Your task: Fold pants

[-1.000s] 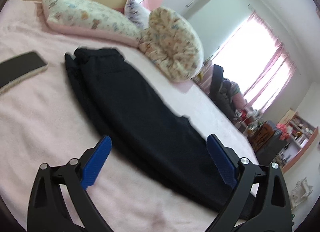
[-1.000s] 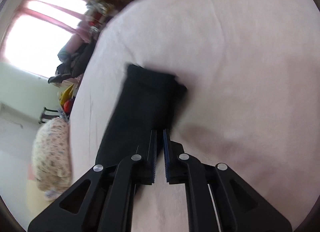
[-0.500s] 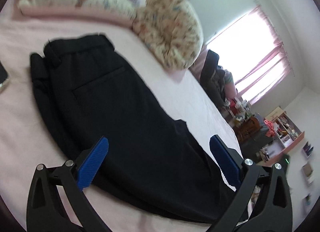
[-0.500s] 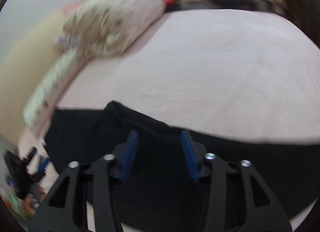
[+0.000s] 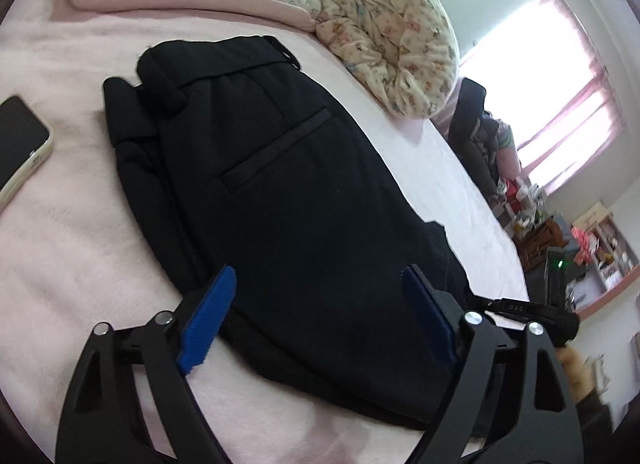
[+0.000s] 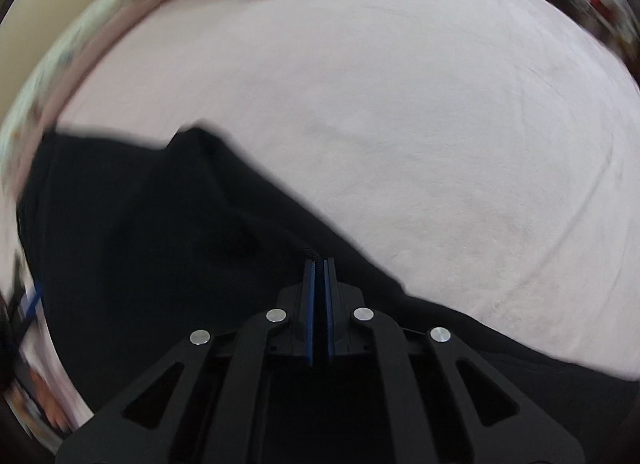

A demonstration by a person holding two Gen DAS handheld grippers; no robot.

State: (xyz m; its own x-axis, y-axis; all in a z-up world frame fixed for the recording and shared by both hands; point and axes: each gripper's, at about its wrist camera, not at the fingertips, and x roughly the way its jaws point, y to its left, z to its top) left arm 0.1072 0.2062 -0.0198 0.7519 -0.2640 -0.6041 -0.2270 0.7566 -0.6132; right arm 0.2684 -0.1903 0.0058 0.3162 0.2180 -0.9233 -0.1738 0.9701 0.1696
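Black pants (image 5: pixel 288 191), folded lengthwise with a back pocket showing, lie on a pink bed (image 5: pixel 72 264) near floral pillows (image 5: pixel 392 35). The cloth looks soft, limp and light, best taken at edges or corners. The left claw (image 5: pixel 316 312) hovers over them, wide but closing, nothing pinched. The right claw (image 6: pixel 319 264) is pressed together, apparently pinching a fold of pants fabric.

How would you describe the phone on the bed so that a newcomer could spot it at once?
Start at the pink bed and find the black pants spread across it. The phone lies apart from their waistband end, dark screen up: the only flat, hard thing there, in a cream case.
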